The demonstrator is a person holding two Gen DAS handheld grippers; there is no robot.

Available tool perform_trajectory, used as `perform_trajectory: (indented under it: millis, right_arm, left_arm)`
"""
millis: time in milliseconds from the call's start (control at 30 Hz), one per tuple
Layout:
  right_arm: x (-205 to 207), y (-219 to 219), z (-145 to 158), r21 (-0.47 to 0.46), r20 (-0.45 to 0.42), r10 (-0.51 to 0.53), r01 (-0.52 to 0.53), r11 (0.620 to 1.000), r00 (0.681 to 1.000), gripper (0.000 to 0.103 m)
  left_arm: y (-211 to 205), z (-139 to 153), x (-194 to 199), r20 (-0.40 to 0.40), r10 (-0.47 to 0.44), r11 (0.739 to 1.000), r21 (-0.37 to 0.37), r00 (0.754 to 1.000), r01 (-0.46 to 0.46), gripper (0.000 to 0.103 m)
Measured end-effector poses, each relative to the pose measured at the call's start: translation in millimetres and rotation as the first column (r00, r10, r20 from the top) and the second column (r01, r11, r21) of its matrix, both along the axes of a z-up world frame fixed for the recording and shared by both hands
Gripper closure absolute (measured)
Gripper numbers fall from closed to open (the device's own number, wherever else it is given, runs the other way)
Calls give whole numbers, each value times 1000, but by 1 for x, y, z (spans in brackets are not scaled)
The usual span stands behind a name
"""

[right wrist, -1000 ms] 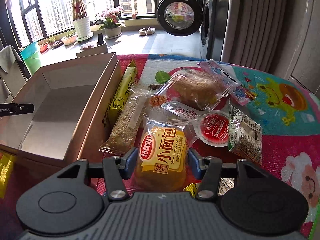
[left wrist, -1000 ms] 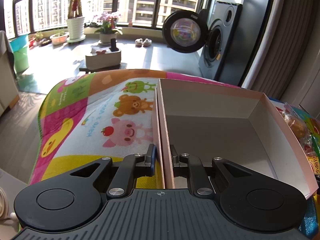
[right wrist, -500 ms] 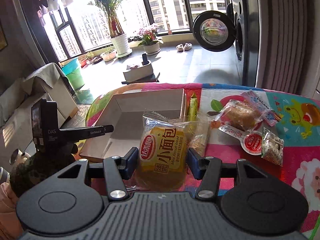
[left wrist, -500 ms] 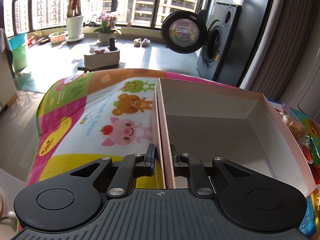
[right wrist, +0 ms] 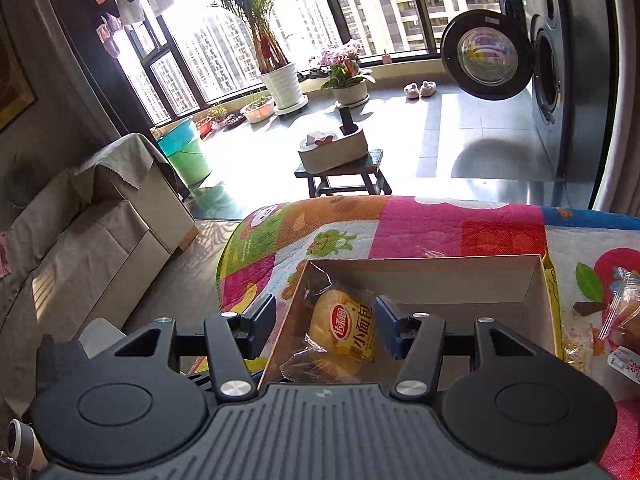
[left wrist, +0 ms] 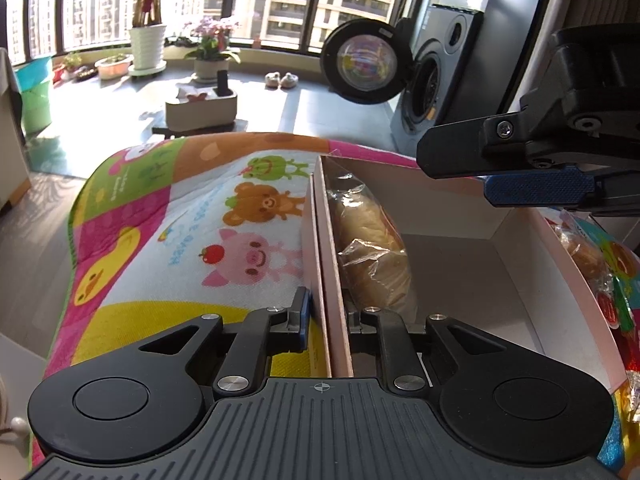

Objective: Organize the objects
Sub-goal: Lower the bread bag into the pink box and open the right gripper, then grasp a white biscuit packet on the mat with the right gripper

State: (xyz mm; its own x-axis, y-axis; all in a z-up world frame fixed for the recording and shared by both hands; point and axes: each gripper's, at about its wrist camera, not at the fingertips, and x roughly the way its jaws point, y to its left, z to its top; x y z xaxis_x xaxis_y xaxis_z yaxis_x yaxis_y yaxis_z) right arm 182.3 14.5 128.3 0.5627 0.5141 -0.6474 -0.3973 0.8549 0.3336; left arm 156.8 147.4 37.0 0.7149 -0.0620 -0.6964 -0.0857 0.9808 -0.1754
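A shallow white cardboard box (left wrist: pixel 472 216) sits on a cartoon-print cloth (left wrist: pixel 192 216). My left gripper (left wrist: pixel 328 316) is shut on the box's left wall, one finger outside and one inside. A yellow-labelled bread packet (right wrist: pixel 344 336) lies inside the box against that wall, also visible in the left wrist view as a clear-wrapped bun (left wrist: pixel 372 256). My right gripper (right wrist: pixel 326 326) hovers open above the packet with its fingers clear of it. In the left wrist view the right gripper (left wrist: pixel 460 172) hangs over the box's far right part.
More wrapped snacks (left wrist: pixel 588 256) lie on the cloth right of the box, with a yellow stick pack (right wrist: pixel 554 300) along its right wall. Behind the table are a stool with a tissue box (right wrist: pixel 336 152), potted plants, a washing machine (right wrist: pixel 548 80) with its door open, and a covered sofa (right wrist: pixel 92 216).
My right gripper carried the bread packet left over the box, opened and let it go; the packet now lies inside. The left gripper kept its hold on the box wall.
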Motion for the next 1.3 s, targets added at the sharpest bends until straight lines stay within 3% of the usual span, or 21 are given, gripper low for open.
perform_trajectory:
  millis: [233,400,533,700,800,867,1067,1167,1300]
  right_arm:
    - [-28,-80,14,-33,81,-129,132,991,988,40]
    - [-36,-149,12,-92,117,-281,292,952,952,38]
    - [-30,-214,1,-89,85,-451,458,885,888,37]
    - [-13,-282,-20,-113,79,-621,626,772,780,33]
    - [-1,-305,-36,-111,38,-659,658,744,751,33]
    - [9,-305,-47,-128,23,-645,642,756,764,33]
    - [60,-263,-59,-216,46,-506,504,837,861,27]
    - [94,-247,-66,-248,47,-487,483,840,872,18]
    - [128,-238,-81,-283,2,-478,459,842,878,18]
  left_arm:
    - [0,-1,0,4,13,1000,-7,1000,-13,86]
    - [0,0,0,0,10,1000,-7,1000,-10,86]
    - [0,0,0,-1,8,1000,-6,1000,-8,86]
    - [-2,0,0,-4,4,1000,8,1000,-4,86]
    - [-3,1,-1,-6,3,1000,11,1000,-3,86]
    - [-3,1,0,-7,5,1000,13,1000,-5,86]
    - [-4,2,-1,-16,11,1000,19,1000,-10,87]
    - [-4,3,-2,-20,9,1000,22,1000,-8,87]
    - [-5,4,-3,-26,8,1000,26,1000,-7,87]
